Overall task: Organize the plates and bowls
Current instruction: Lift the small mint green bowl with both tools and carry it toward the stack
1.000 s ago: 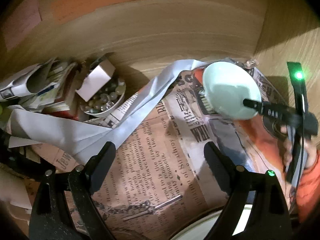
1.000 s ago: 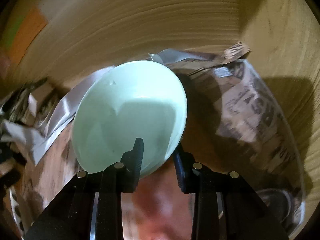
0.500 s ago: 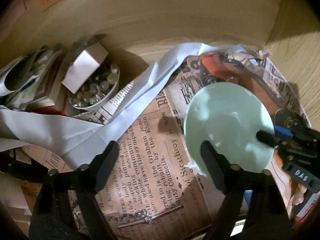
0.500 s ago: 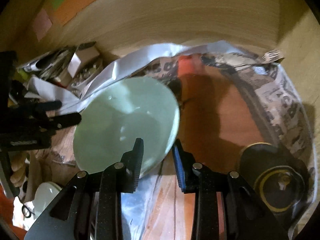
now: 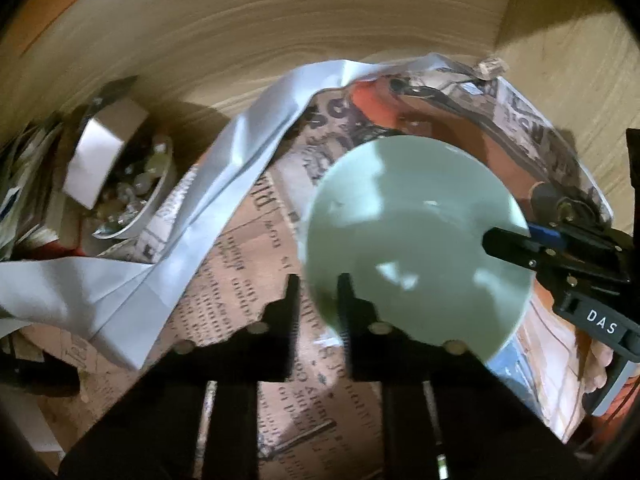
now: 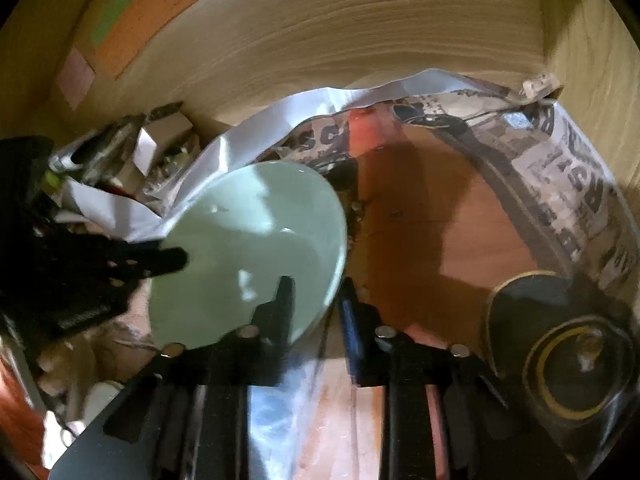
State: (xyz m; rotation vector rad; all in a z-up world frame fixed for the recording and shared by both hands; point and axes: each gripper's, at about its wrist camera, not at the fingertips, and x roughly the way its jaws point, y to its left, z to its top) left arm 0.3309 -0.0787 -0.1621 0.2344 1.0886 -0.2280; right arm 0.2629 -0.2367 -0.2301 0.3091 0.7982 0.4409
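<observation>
Bowl (image 5: 416, 236): pale green, empty, glossy; held tilted above a newspaper-lined shelf (image 5: 240, 288) inside a wooden cabinet; gripped at two rim points at once.

Left hand-held gripper (image 5: 316, 300): jaws drawn narrow and clamped on the bowl's near rim, one finger (image 5: 344, 300) inside the bowl, the other outside; in the right wrist view seen entering from the left, its tip (image 6: 168, 260) lying over the bowl's inner wall.

Right hand-held gripper (image 6: 314, 300): jaws narrow and clamped on the opposite rim, one finger (image 6: 282, 300) inside the bowl, the other, blue-padded, outside; in the left wrist view seen at the right edge, lettered "DAS", with part of a hand (image 5: 600, 364) behind it.

Newspaper: brownish sheets with dark print, lying flat under the bowl and curling up at the back and right of the shelf.

White paper (image 5: 224, 176): a long creased strip, draped from the back of the shelf down to the left, over the newspaper.

Small dish (image 5: 136, 196): at the left, filled with clear beads; a white box (image 5: 104, 156) resting on it.

Black plate (image 6: 560, 340): gold-ringed, lying at the right of the shelf, well apart from the bowl.

Metal rod (image 5: 296, 436): on the newspaper near the lower edge; blurred.

Cabinet wall (image 6: 360, 32): light wood grain; coloured patches at upper left.
</observation>
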